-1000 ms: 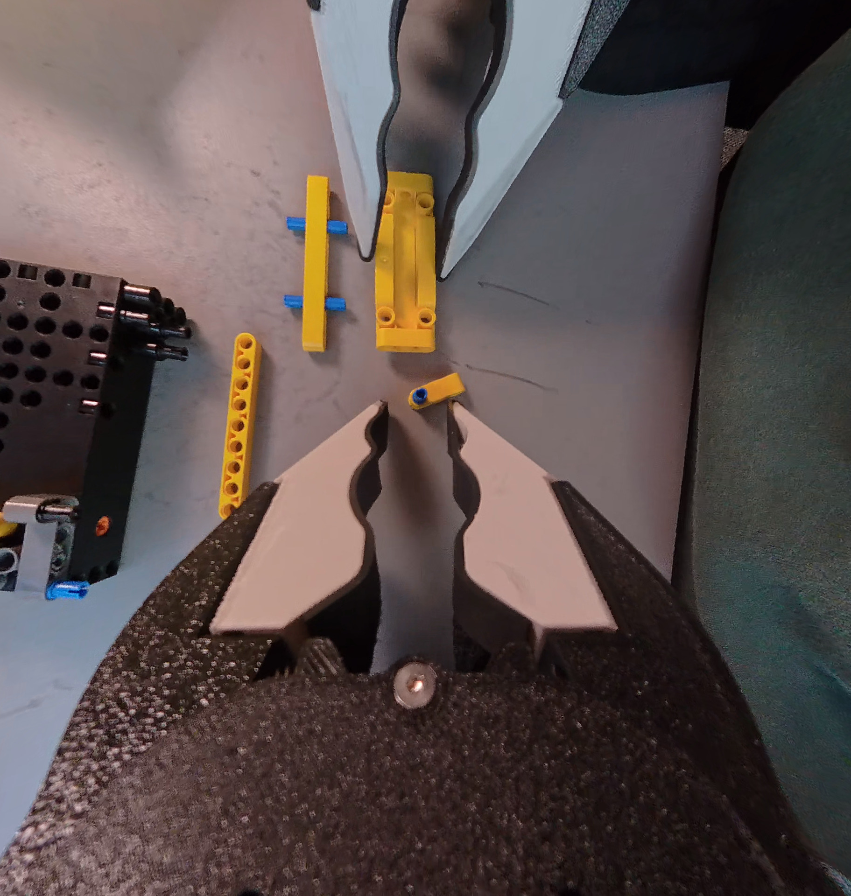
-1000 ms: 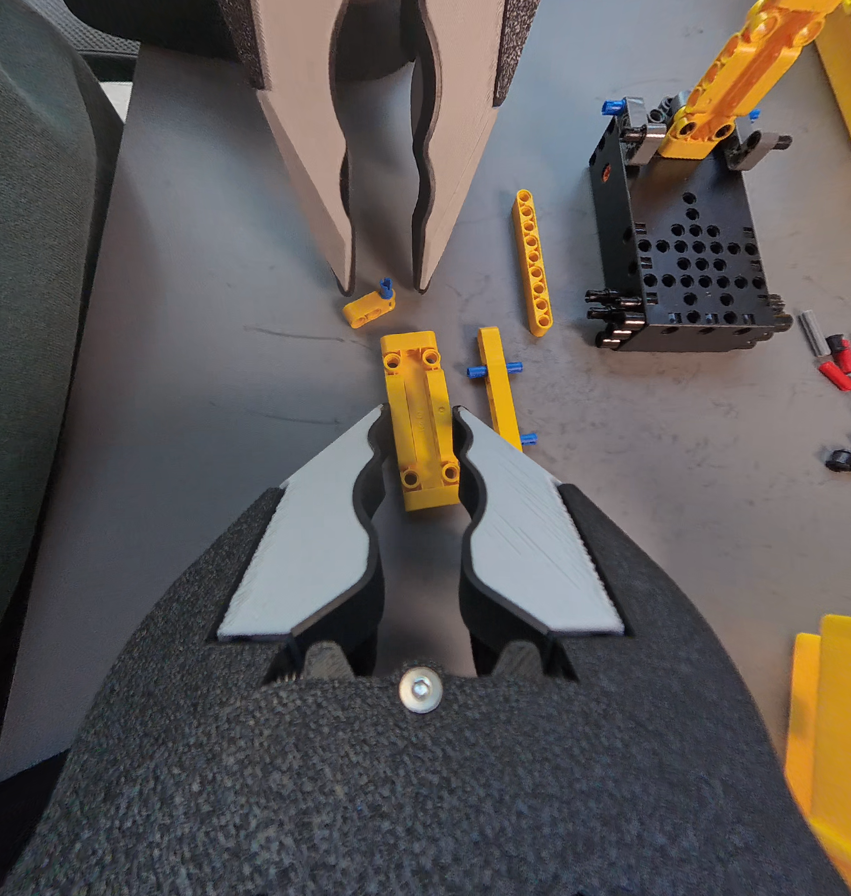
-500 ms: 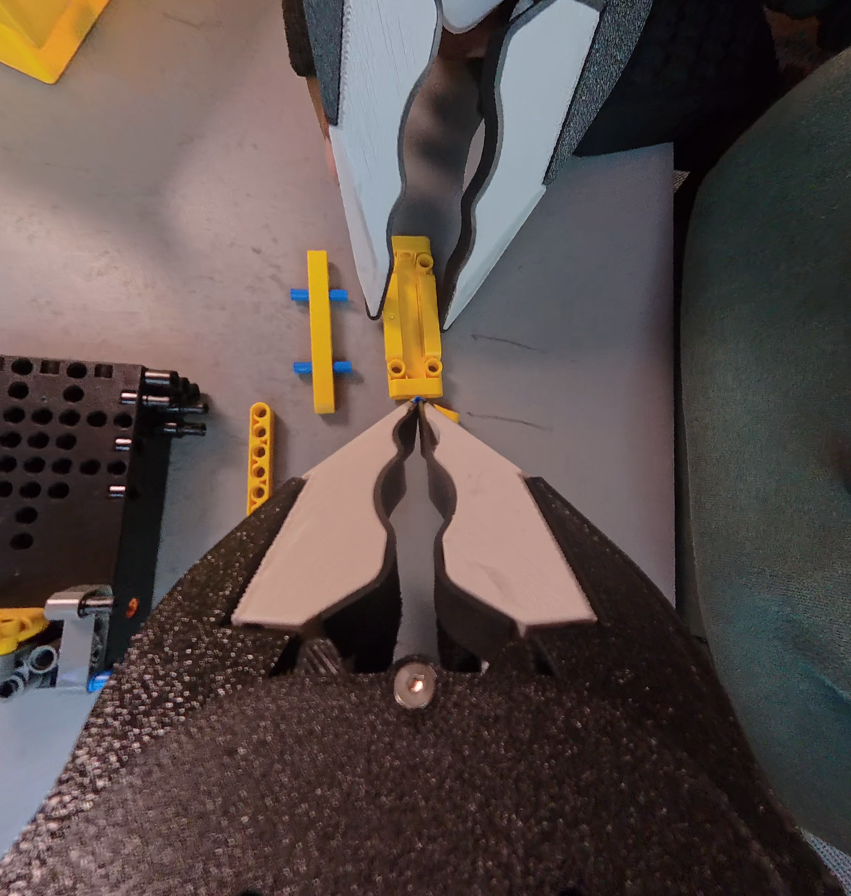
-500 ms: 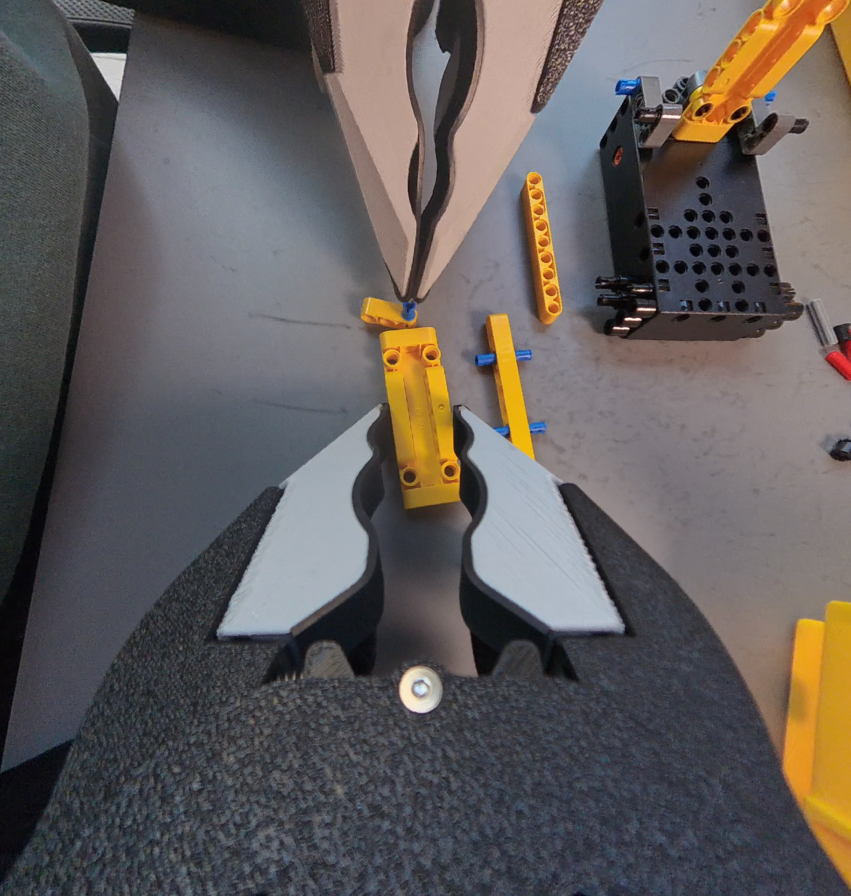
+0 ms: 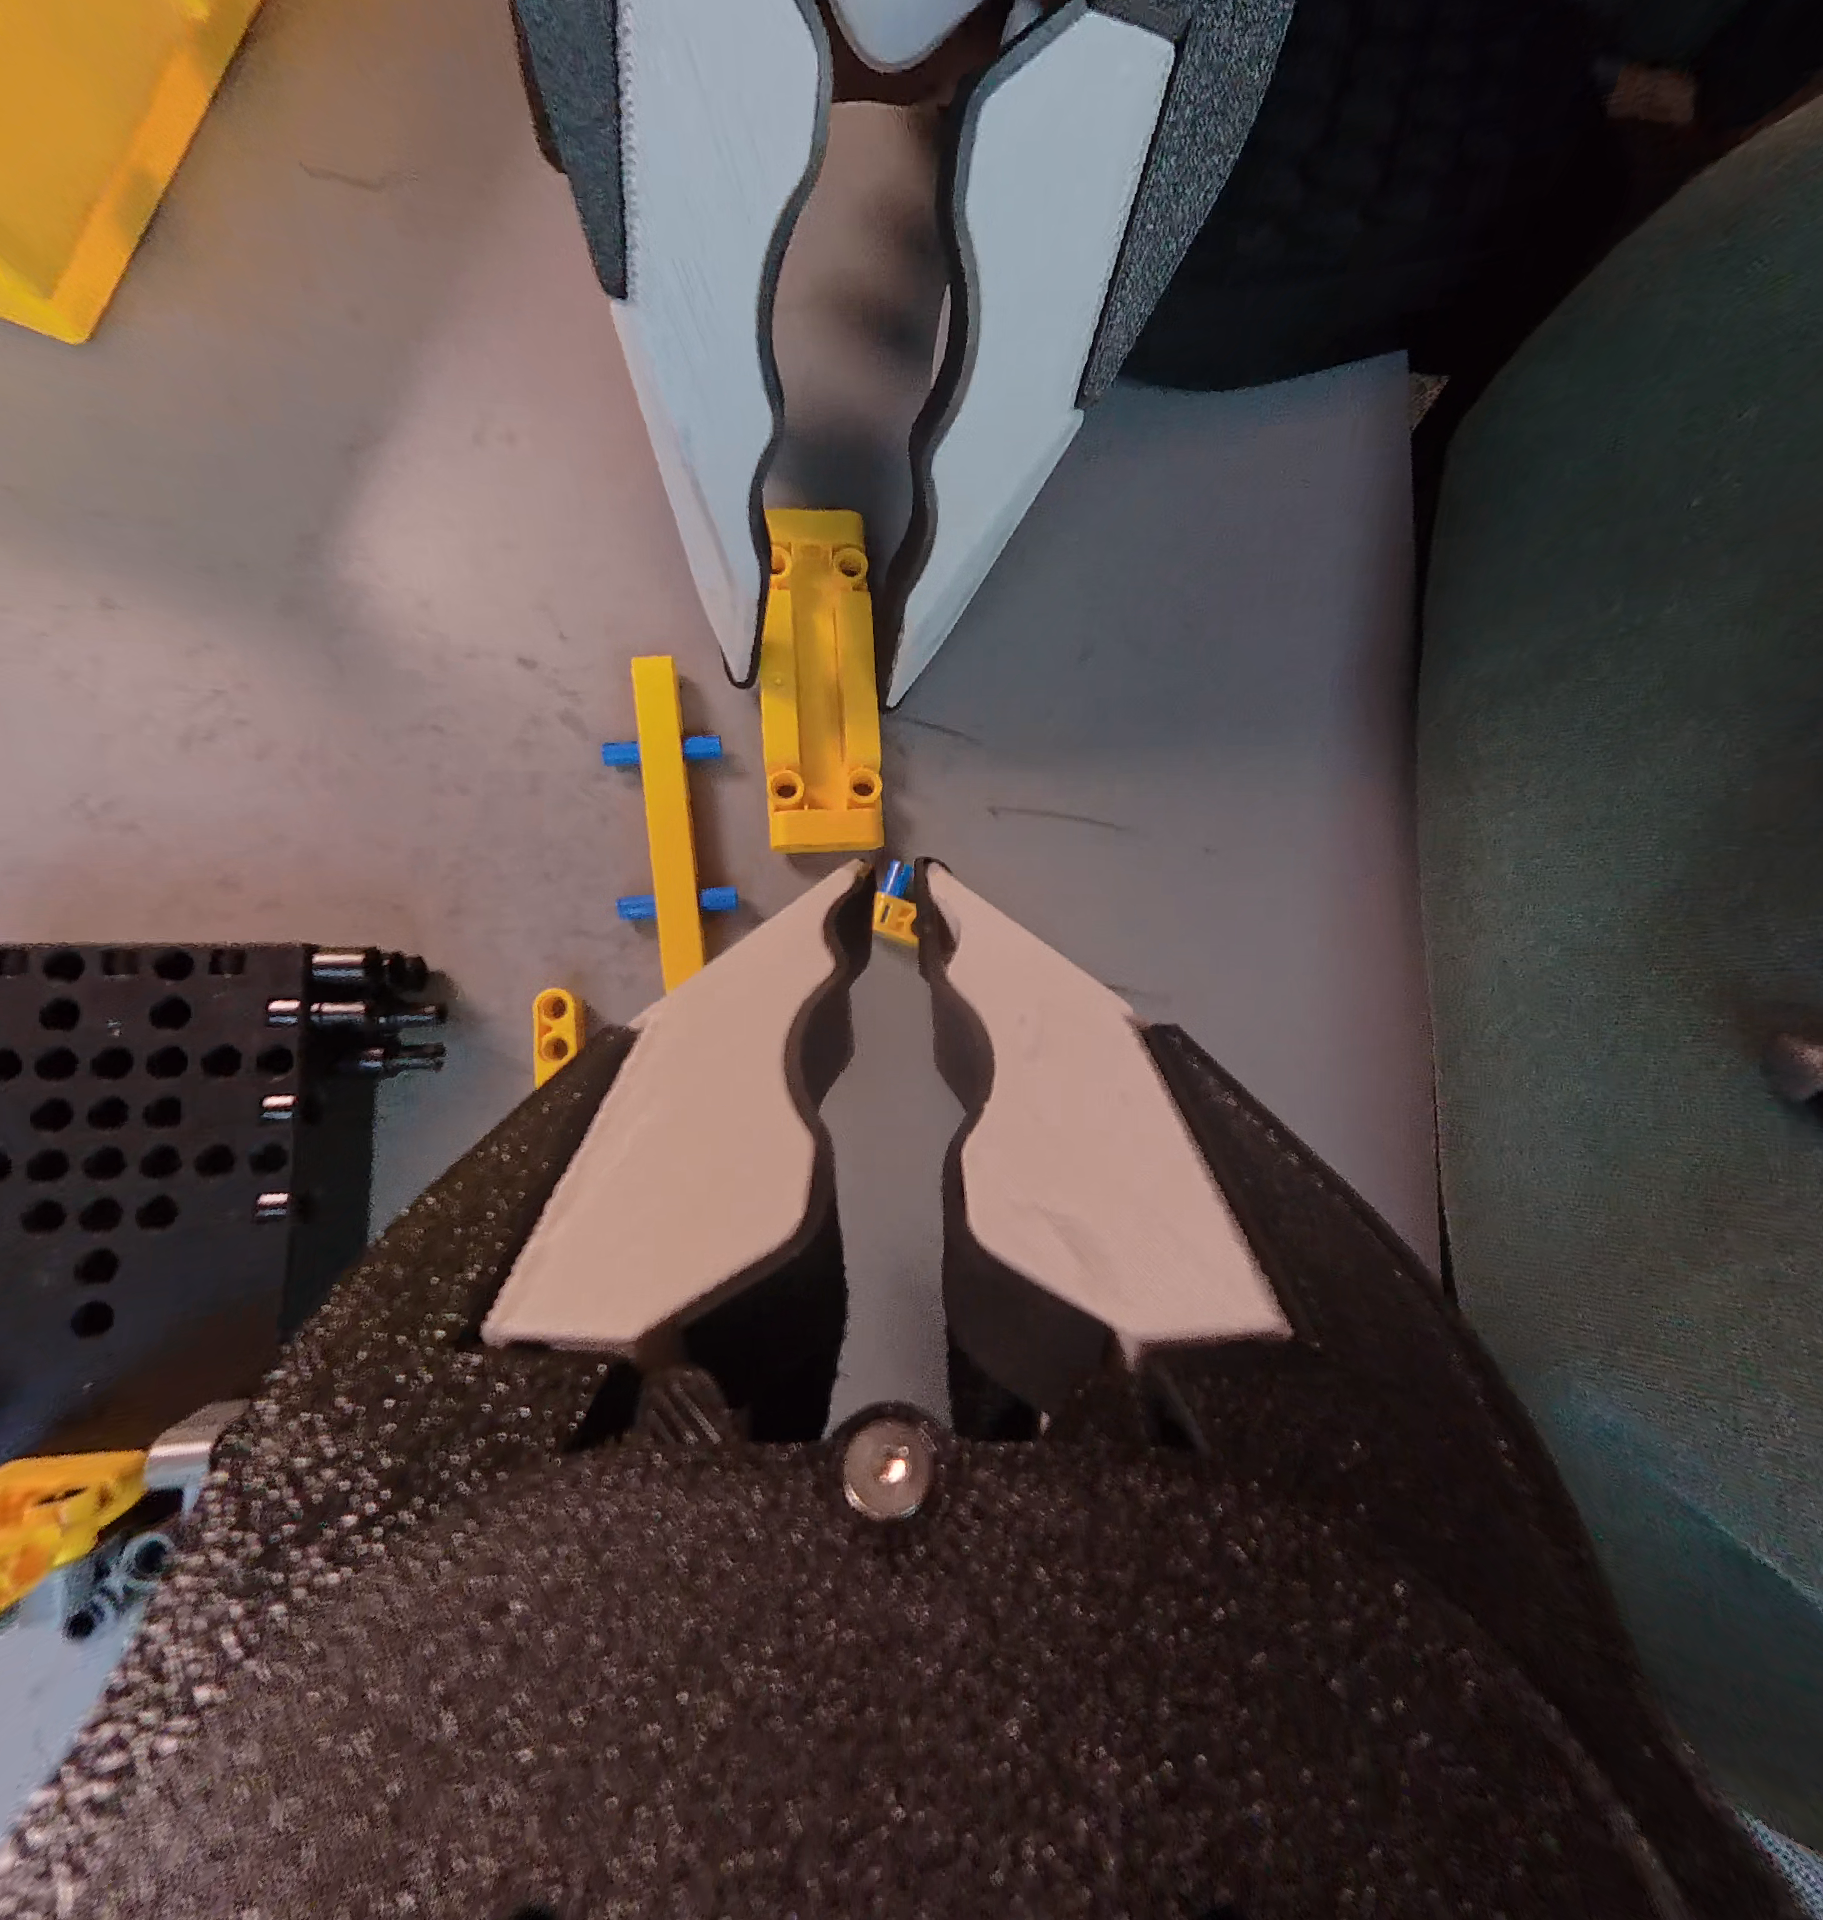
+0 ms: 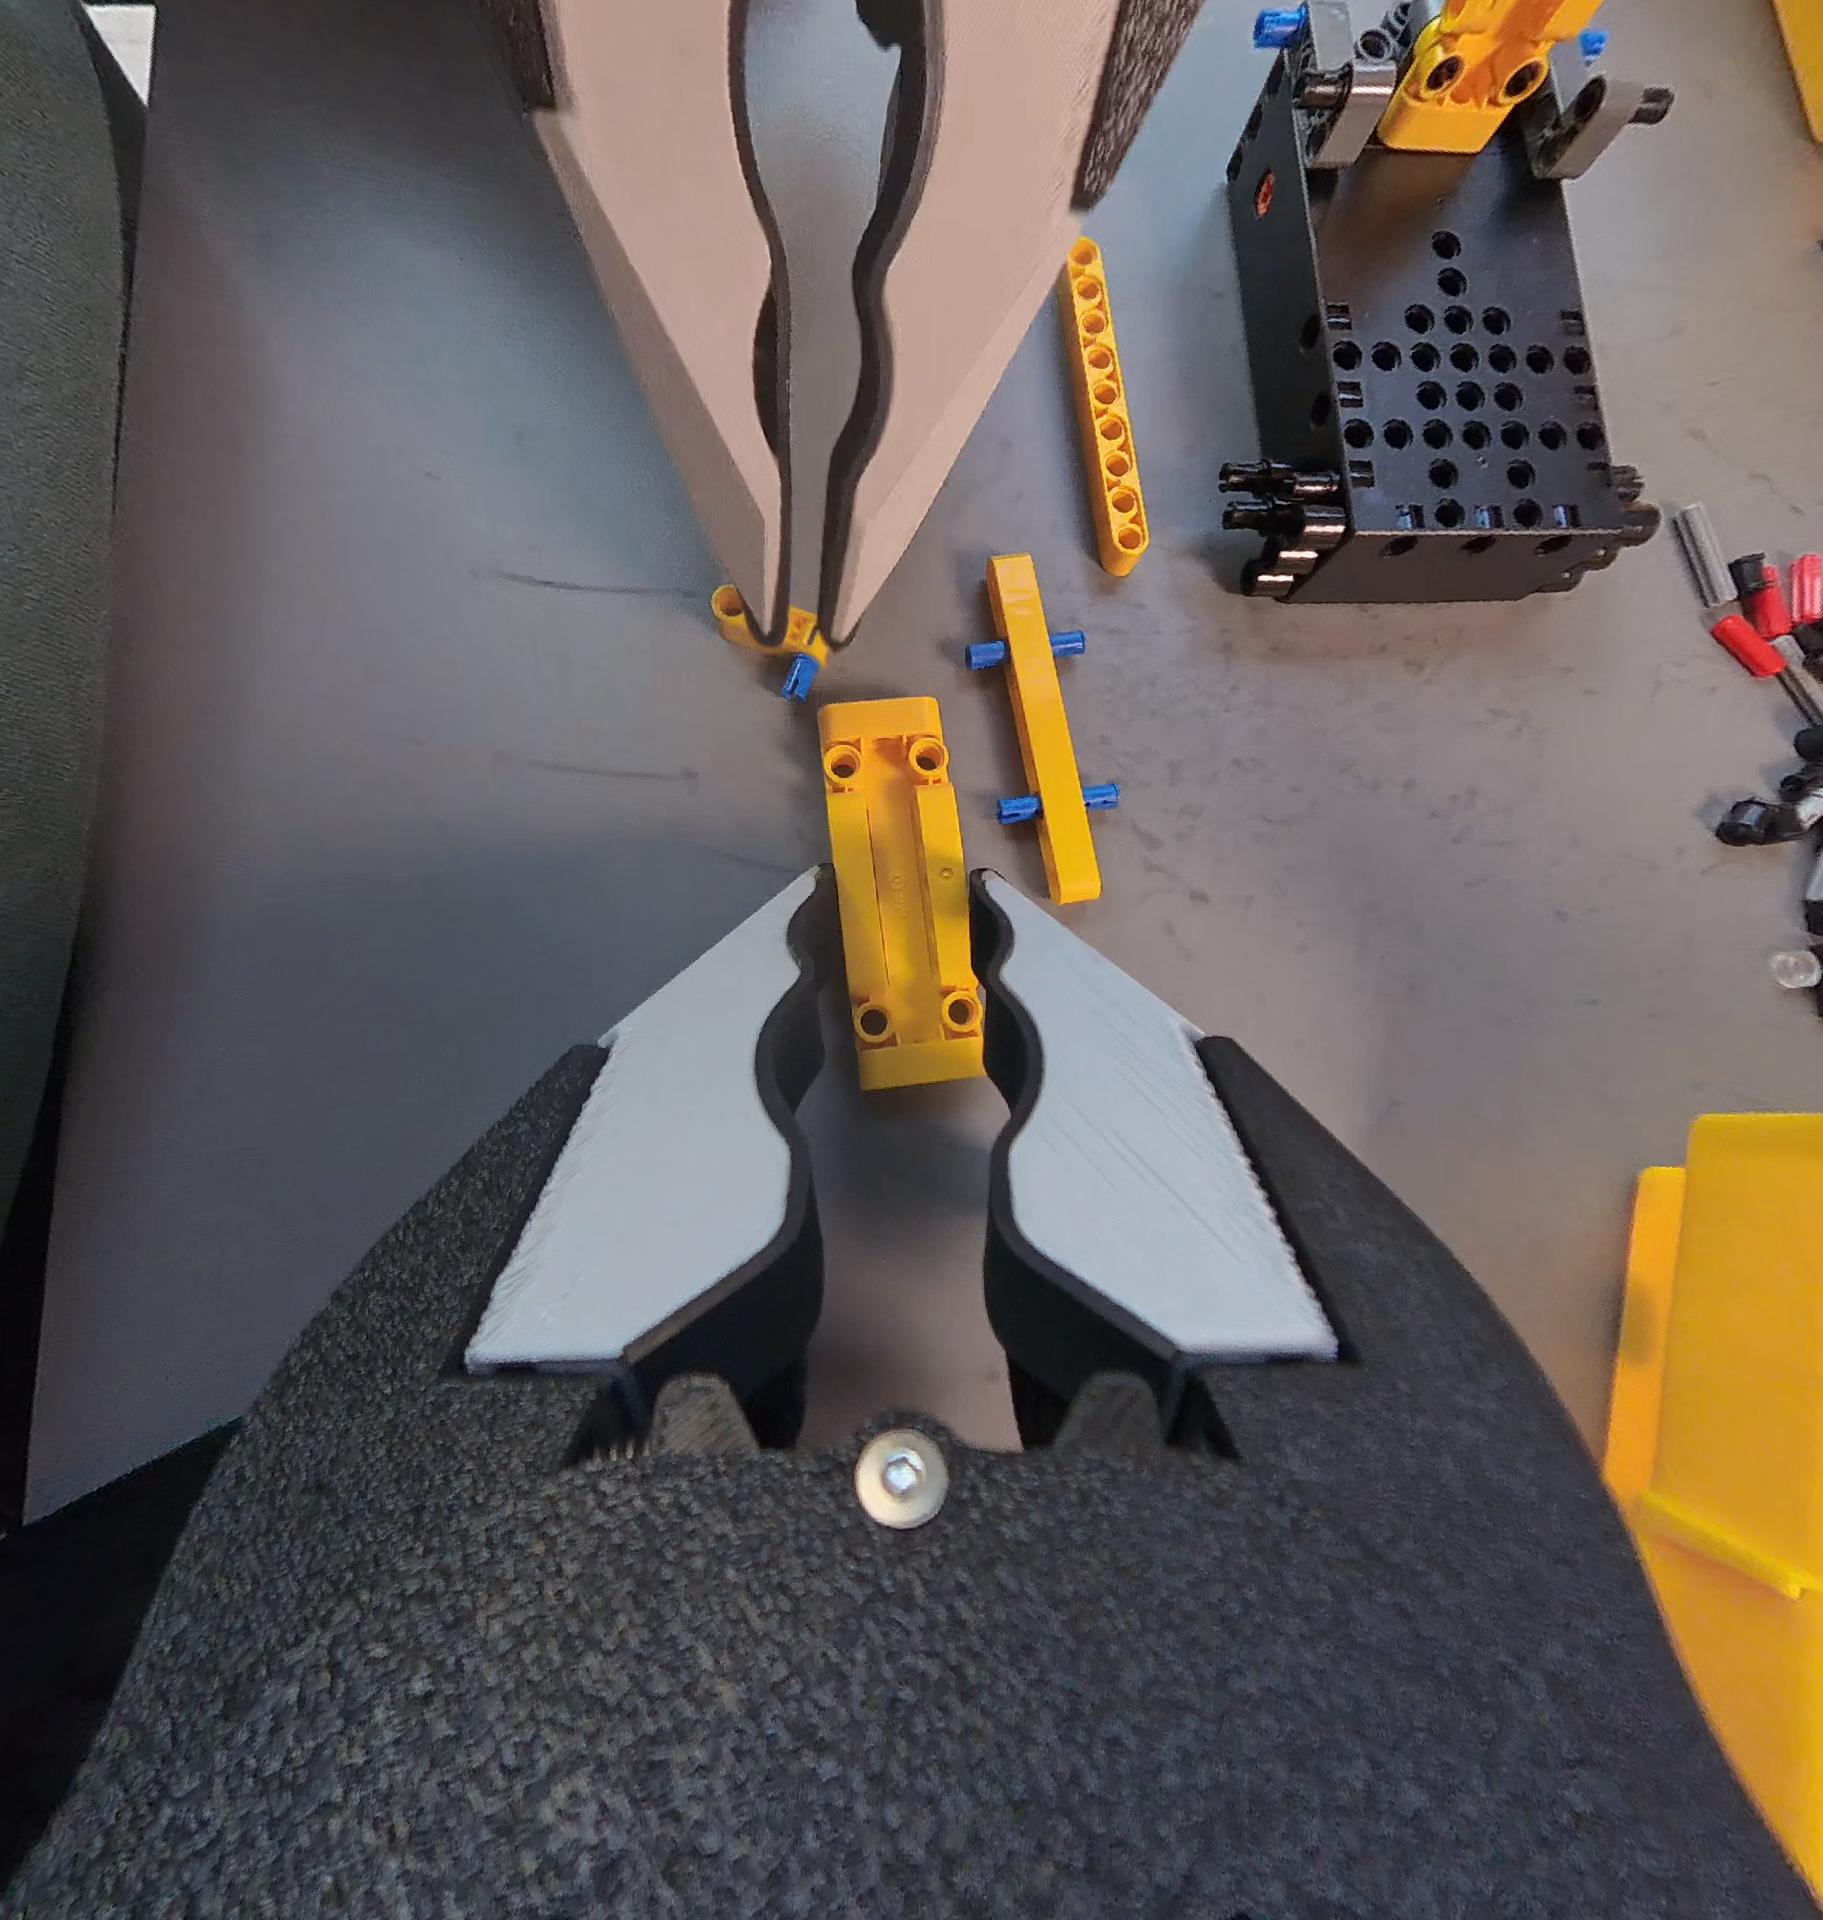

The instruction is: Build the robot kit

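In the left wrist view a black perforated block [image 5: 128,1132] sits at the left edge on the grey table [image 5: 263,623], and a yellow beam with blue pins [image 5: 668,821] lies left of centre. At centre the left tool [image 5: 894,883] is pinched narrow on a small yellow connector with a blue pin [image 5: 894,906]. In the right wrist view the right tool [image 6: 902,883] sits at centre frame, its fingers fairly wide around a yellow plate [image 6: 902,894] flat on the table, contact unclear, with loose red and black pins [image 6: 1800,675] at the right edge.

A grey table [image 6: 367,831] carries yellow bricks: a panel [image 6: 902,894], a pinned beam [image 6: 1042,727], a holed beam [image 6: 1104,405]. A black block [image 6: 1437,395], loose pins [image 6: 1811,727] and yellow bins [image 6: 1759,1403] lie to the right.
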`<state>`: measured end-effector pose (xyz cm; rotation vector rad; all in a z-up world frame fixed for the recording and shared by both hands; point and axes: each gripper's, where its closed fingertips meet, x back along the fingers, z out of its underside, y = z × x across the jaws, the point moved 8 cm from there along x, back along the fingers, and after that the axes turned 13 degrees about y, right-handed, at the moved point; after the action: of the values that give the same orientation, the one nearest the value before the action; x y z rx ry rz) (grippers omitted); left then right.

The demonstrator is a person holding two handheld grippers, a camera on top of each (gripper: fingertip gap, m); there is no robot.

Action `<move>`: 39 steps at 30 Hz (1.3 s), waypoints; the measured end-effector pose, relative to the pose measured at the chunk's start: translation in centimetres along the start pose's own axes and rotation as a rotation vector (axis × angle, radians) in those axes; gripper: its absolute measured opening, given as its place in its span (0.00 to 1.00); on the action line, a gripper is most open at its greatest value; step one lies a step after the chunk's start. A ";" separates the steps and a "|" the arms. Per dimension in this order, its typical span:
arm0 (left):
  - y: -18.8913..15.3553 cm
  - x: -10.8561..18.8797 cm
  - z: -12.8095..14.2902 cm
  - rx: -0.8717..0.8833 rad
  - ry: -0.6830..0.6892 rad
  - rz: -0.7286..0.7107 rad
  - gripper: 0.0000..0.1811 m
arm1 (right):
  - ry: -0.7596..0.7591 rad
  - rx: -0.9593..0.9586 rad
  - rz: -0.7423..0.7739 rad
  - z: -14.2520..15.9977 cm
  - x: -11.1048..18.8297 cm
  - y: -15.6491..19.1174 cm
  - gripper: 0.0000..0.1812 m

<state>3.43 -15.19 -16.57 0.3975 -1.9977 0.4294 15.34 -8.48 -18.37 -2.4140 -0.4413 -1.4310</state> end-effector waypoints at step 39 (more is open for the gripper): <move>-0.5 -1.4 1.8 -0.039 -0.025 -0.059 0.13 | 0.088 -0.094 0.063 -1.0 0.1 1.5 0.14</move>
<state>2.89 -16.35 -18.49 0.4377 -2.0100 0.3499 15.18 -10.27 -18.00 -2.4023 -0.2806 -1.5555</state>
